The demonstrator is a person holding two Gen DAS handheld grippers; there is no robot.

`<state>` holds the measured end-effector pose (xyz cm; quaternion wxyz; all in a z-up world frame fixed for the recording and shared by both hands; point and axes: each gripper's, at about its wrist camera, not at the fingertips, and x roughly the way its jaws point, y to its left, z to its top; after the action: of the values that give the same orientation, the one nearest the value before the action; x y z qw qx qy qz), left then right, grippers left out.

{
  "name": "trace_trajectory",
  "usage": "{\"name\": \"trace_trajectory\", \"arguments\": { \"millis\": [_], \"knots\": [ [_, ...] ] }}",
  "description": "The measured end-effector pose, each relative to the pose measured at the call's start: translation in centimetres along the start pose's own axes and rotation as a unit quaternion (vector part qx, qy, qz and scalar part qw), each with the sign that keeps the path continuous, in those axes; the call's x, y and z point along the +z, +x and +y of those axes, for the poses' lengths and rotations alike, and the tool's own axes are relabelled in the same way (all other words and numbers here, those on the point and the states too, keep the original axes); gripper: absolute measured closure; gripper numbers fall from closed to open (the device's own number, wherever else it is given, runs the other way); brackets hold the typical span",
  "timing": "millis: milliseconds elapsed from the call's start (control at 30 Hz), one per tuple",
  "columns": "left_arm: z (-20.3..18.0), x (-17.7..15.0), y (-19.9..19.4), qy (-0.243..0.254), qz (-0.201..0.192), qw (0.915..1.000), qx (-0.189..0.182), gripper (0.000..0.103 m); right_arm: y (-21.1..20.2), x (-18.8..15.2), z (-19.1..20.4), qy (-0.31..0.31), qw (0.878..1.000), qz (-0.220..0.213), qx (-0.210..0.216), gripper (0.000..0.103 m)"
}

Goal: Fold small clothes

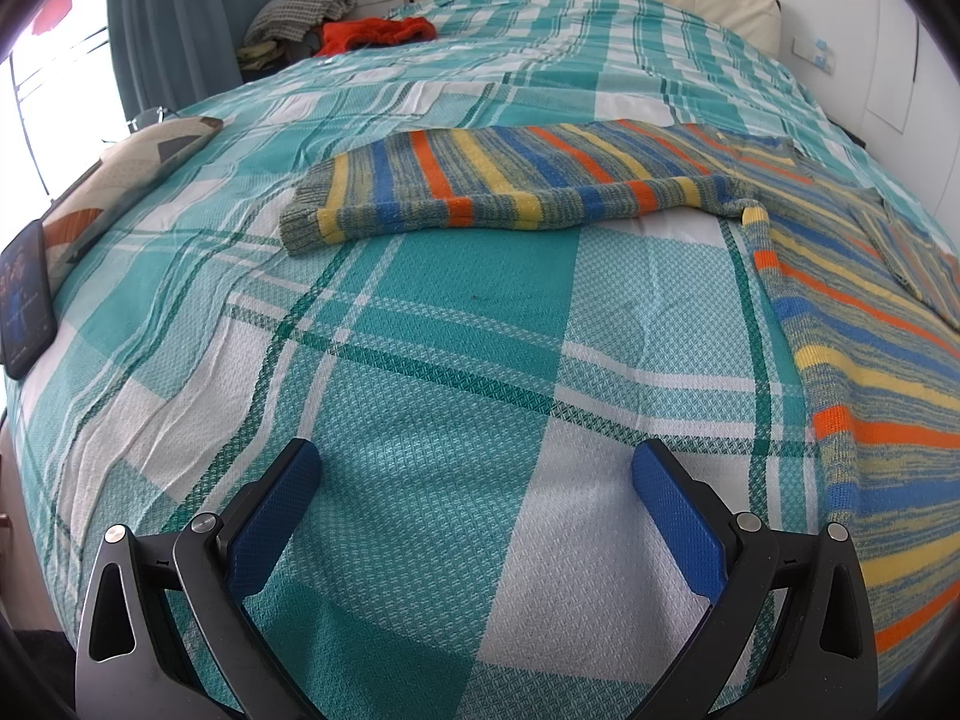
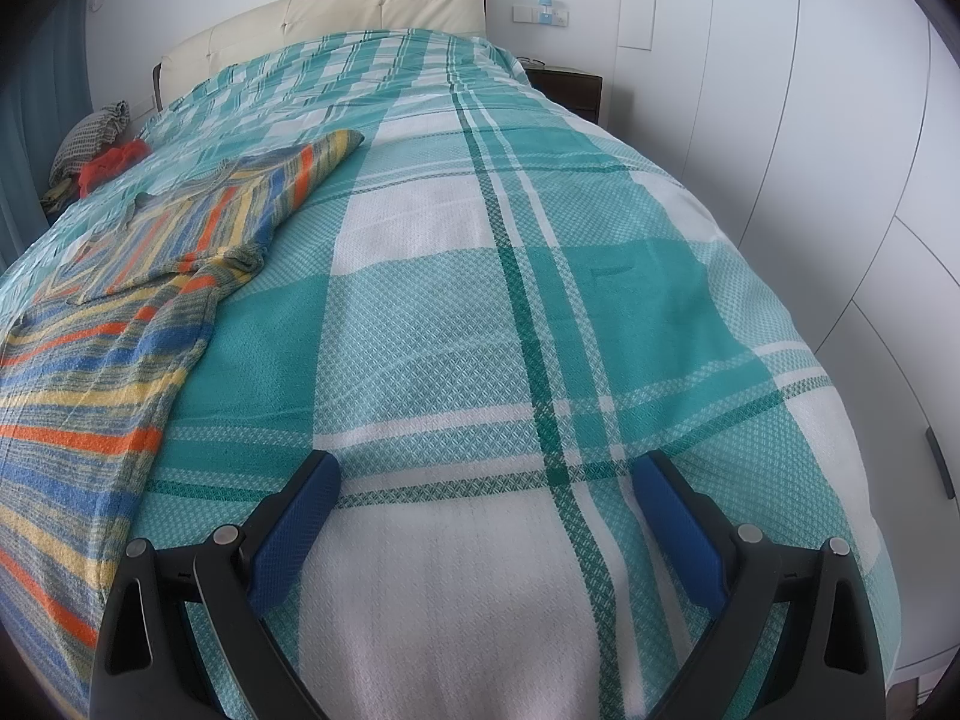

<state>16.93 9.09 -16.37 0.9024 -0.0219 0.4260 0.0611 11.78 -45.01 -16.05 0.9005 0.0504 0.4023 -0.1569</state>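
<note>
From my left gripper [image 1: 477,462], fingers spread wide, I have bare plaid bedspread [image 1: 420,324] straight ahead until the striped sweater's [image 1: 870,372] sleeve lies across the path farther up, with its body closing off the right side. On the left edge a phone [image 1: 27,300] and a patterned cushion [image 1: 126,180] crowd the margin, and a clothes pile [image 1: 336,24] sits far left. Ahead of my right gripper [image 2: 486,474], also spread, the cover runs free to the headboard [image 2: 336,18]; the sweater only blocks the left.
</note>
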Motion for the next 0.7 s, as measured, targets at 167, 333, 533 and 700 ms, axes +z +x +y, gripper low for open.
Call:
{"name": "trace_trajectory", "arguments": {
  "millis": [167, 333, 533, 700],
  "knots": [
    [0.00, 0.00, 0.00, 0.000, 0.000, 1.0000, 0.000, 0.000, 0.00, 0.00, -0.04, 0.000, 1.000, 0.000, 0.000, 0.005],
    [-0.01, 0.00, 0.01, 0.000, 0.000, 1.0000, 0.000, 0.000, 0.00, 0.00, 0.00, 0.000, 1.000, 0.000, 0.000, 0.005],
    [-0.01, -0.02, 0.02, 0.000, 0.000, 1.0000, 0.000, 0.000, 0.01, 0.00, -0.04, 0.000, 1.000, 0.000, 0.000, 0.005],
    [0.37, 0.57, -0.24, -0.007, 0.029, 0.9995, -0.007, 0.000, -0.01, 0.01, 0.02, 0.000, 1.000, 0.000, -0.001, 0.005]
  ]
}}
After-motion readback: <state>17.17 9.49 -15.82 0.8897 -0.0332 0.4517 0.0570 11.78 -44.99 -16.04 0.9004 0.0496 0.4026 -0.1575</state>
